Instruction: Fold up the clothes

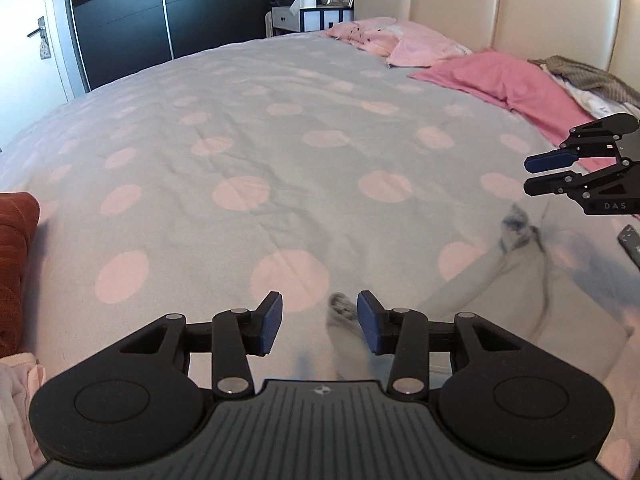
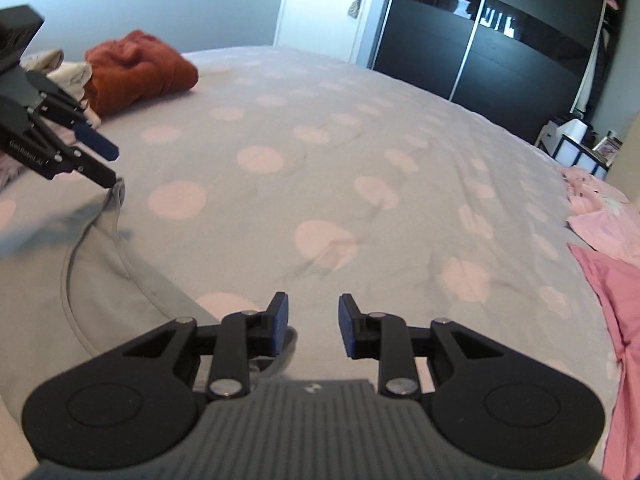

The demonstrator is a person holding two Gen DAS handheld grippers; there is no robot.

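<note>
At the far left of the left wrist view, a rust-red garment (image 1: 16,264) lies bunched at the edge of the bed (image 1: 248,128), with pale clothes (image 1: 16,392) heaped just nearer. The bed's cover is grey with large pink dots. The left gripper (image 1: 320,322) hangs low over it, its jaws parted and clamping nothing; a blurred corner of the light grey garment (image 1: 520,312) pokes up between the blue pads (image 1: 270,324), close to the right-hand one, though the blur makes it hard to say whether it touches. The grey garment spreads to the right along the near edge of the bed, its neckline seam curving across it and a second blurred corner raised below the right gripper (image 1: 528,176). That gripper stands with its jaws apart too, released, nothing between its pads. Far right, pink pillows (image 1: 492,76) rest against the cream headboard (image 1: 552,4).

From the right wrist view, the left gripper (image 2: 114,168) appears at the left, tips just above the garment's corner, and the red garment (image 2: 140,68) sits beyond it. The grey garment (image 2: 36,288) fills the near left, one edge lying under the right gripper's (image 2: 313,326) left pad (image 2: 280,326).
</note>
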